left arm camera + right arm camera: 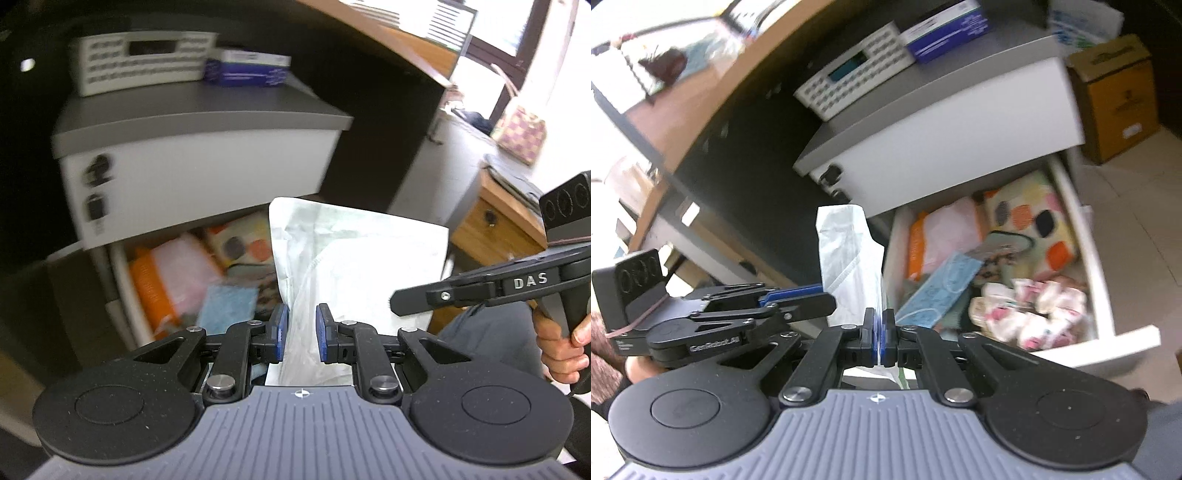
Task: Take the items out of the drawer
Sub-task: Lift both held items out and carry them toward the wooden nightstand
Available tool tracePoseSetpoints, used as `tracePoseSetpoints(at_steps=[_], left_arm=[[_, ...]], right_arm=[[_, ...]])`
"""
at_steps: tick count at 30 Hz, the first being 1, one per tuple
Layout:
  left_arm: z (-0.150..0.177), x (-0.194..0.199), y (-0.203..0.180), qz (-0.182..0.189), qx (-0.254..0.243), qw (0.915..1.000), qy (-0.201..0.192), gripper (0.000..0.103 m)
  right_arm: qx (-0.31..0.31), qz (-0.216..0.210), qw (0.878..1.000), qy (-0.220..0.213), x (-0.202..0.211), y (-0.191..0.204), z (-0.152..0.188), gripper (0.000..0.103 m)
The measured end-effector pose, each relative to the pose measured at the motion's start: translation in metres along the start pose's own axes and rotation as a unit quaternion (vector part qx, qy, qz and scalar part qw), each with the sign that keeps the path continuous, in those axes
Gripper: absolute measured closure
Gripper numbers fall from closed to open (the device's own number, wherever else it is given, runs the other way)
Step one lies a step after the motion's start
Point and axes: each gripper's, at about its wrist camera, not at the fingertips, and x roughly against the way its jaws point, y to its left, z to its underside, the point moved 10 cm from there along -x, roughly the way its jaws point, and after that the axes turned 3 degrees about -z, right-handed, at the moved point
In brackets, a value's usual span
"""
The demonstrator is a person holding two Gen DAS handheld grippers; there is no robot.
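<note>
A white packet holding a face mask (354, 258) is held up in front of the open drawer (1086, 236). My right gripper (880, 334) is shut on the packet's (849, 258) lower edge. My left gripper (301, 332) is open, its blue pads either side of the packet without pressing it. The right gripper shows in the left wrist view (461, 291) at the packet's right edge. The drawer holds a blue mask pack (942, 291), a pink and orange pack (942, 236), a spotted pouch (1030, 218) and several small wrapped items (1030, 314).
The white drawer cabinet (945, 136) stands under a wooden desk (713, 92). On its top are a white perforated basket (857, 74) and a blue box (945, 31). A brown cardboard box (1115, 96) stands on the floor to the right. A wooden cabinet (495, 221) is nearby.
</note>
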Motion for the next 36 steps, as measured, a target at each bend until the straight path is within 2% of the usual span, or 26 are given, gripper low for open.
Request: tracePoseSetpoints(at_steps=[8, 21, 29, 36], left_arm=[[-0.032, -0.034, -0.061, 0.058, -0.038, 0.9976, -0.003, 0.084], [-0.085, -0.087, -0.142, 0.116, -0.068, 0.9909, -0.012, 0.084], [-0.107, -0.115, -0.2, 0.147, -0.106, 0.9834, -0.012, 0.084], [-0.113, -0.14, -0.252, 0.174, -0.138, 0.9751, -0.005, 0.084]], right_arm=[[-0.037, 0.019, 0.997, -0.06, 0.077, -0.034, -0.007, 0.102], [-0.096, 0.024, 0.984, -0.151, 0.171, -0.089, -0.026, 0.102], [-0.112, 0.055, 0.975, -0.183, 0.223, -0.125, -0.028, 0.102], [-0.135, 0.093, 0.968, -0.193, 0.262, -0.16, -0.021, 0.102]])
